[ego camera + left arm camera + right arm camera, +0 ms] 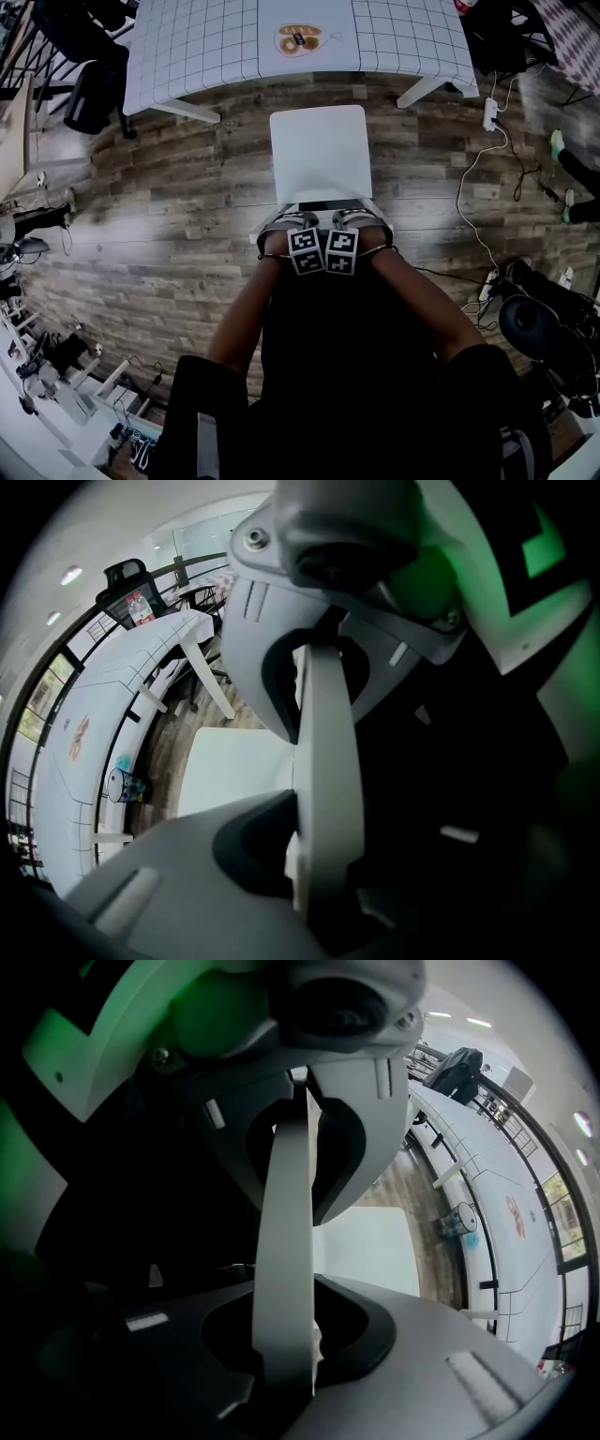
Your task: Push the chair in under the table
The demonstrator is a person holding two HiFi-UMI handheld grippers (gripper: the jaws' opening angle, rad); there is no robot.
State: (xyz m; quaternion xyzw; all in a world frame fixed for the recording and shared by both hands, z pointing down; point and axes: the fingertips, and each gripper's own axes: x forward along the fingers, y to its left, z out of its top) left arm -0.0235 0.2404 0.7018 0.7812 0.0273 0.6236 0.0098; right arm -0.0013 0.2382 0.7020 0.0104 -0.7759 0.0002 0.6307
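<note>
A white chair (319, 155) stands on the wood floor, its seat facing the table (206, 47), which has a white grid-patterned cloth. The seat's far edge lies just short of the table's near edge. Both grippers grip the top rail of the chair's back, side by side. My left gripper (298, 223) is shut on the rail (326, 752), with the seat (234, 771) showing beyond it. My right gripper (349, 221) is shut on the same rail (286, 1241), and the seat (370, 1246) and table (506, 1222) lie past it.
White table legs (187, 111) (427, 91) slant down on either side of the chair. A plate of pastry (299, 39) sits on the table. A power strip with a white cable (490, 112) lies on the floor at right. A black office chair (80, 56) stands at far left.
</note>
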